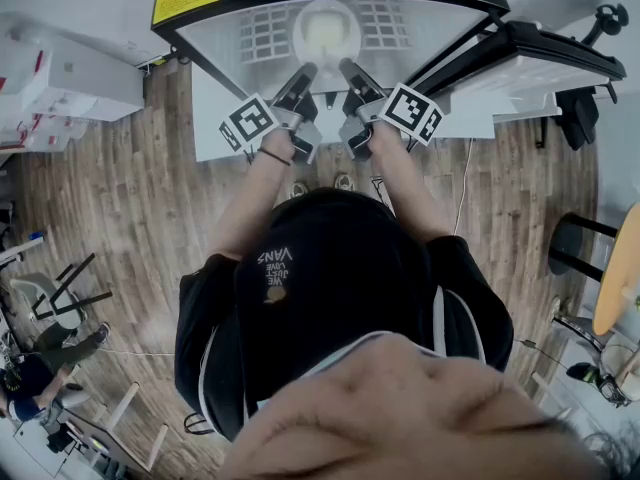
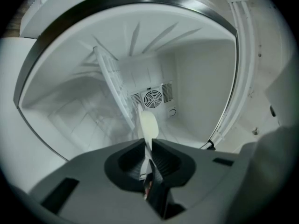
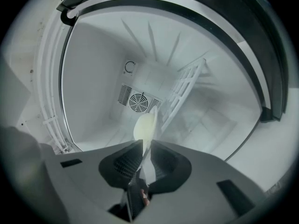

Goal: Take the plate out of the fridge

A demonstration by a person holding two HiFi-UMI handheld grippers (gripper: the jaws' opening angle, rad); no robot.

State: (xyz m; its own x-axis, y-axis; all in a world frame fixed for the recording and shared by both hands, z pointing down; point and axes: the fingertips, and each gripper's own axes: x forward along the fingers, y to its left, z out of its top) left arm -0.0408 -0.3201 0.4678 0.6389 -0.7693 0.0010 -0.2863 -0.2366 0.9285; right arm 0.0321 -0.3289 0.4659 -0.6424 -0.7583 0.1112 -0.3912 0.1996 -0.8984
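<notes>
A pale round plate (image 1: 326, 26) lies inside the open fridge (image 1: 240, 40), on its white shelf. My left gripper (image 1: 304, 74) reaches in from the left and my right gripper (image 1: 351, 70) from the right, both at the plate's near rim. In the left gripper view the plate (image 2: 148, 125) shows edge-on, with the left gripper (image 2: 148, 144) shut on its rim. In the right gripper view the plate (image 3: 145, 127) also stands edge-on, pinched by the right gripper (image 3: 146, 144).
The fridge door (image 1: 560, 53) hangs open at the right. A wire shelf (image 2: 114, 87) and a round fan vent (image 2: 153, 97) sit at the fridge's back. White boxes (image 1: 70, 83) stand at the left, a wooden table edge (image 1: 622, 268) at the right.
</notes>
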